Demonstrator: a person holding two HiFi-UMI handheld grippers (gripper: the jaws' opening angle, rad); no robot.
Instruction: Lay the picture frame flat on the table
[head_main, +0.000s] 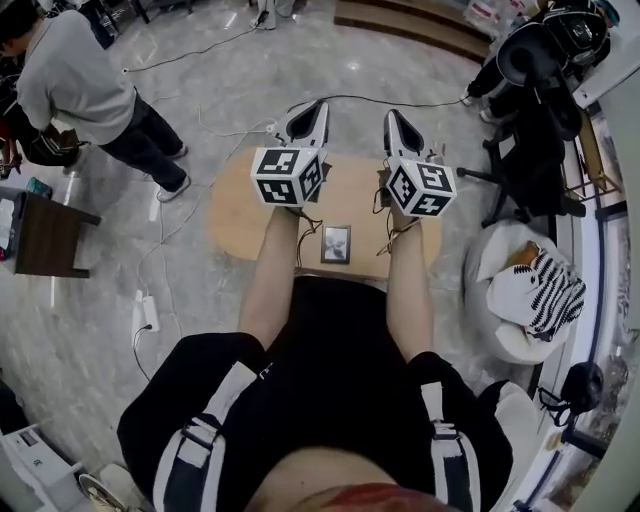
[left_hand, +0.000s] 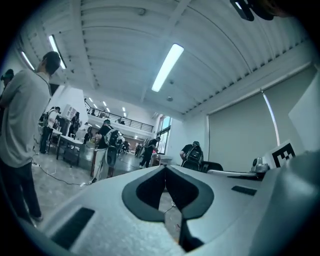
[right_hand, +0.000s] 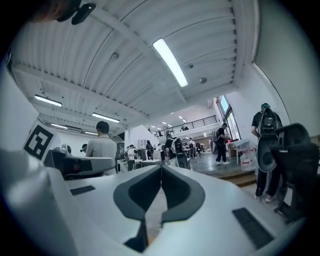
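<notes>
Left tongs (head_main: 308, 120): pressed together with nothing between them; held above the table and aimed out into the room.
Right tongs (head_main: 401, 128): likewise pressed together and empty; held level with the left pair, well apart from the frame.
Picture frame (head_main: 336, 243): found on the near part of the table (head_main: 240, 215), between the two forearms; touched by neither pair of tongs.
Attitude of frame: a full rectangle is presented to the head view; whether it lies flat or leans on a back stand cannot be told.
Handling, as judged: small, light and rigid; a glazed front is presumed, hence fragile and slippery on the face. Sliding on the smooth wood is to be expected.
Hold, as advised: the top rail is to be pinched front to back, clear of the glazing.
Risk: a hard drop if released before the back is supported.
</notes>
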